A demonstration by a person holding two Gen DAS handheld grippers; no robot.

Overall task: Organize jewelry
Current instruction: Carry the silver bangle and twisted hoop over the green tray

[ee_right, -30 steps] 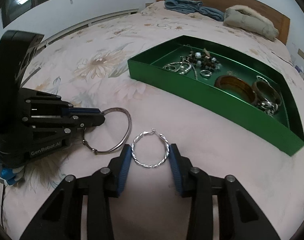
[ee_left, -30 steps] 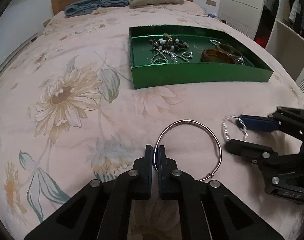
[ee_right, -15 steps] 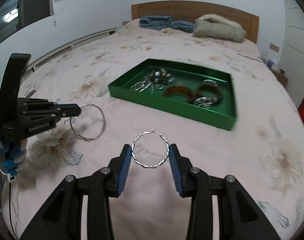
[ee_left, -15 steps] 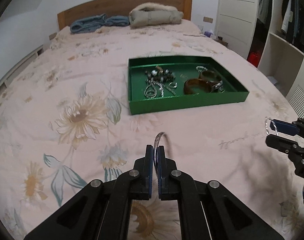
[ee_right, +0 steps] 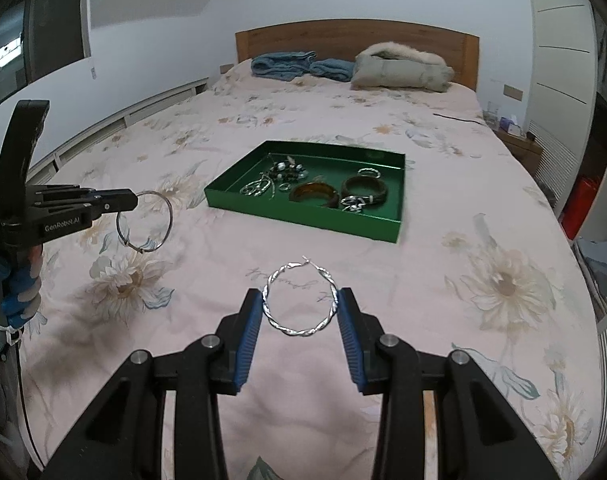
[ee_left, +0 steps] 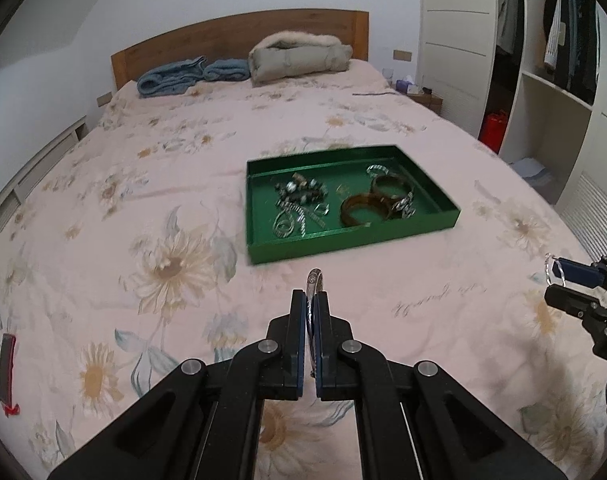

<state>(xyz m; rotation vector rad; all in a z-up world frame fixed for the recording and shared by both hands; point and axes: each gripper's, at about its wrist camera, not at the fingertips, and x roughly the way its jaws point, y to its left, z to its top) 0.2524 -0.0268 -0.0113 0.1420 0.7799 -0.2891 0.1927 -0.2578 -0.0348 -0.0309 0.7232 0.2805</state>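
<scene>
My left gripper is shut on a thin silver bangle, seen edge-on; in the right wrist view the bangle hangs from that gripper above the bed. My right gripper is shut on a twisted silver hoop, held flat between its blue pads above the bedspread; the hoop also shows in the left wrist view. A green tray, also in the right wrist view, lies ahead on the bed with chains, rings and brown bangles in it.
The floral bedspread covers a wide bed. Folded blue cloth and a beige bundle lie by the wooden headboard. A wardrobe with open shelves stands to the right. A red and black object lies at the bed's left edge.
Both grippers have lifted their rings off the bedspread and pulled back and up from the tray. The bangle now hangs edge-on in the left gripper.
</scene>
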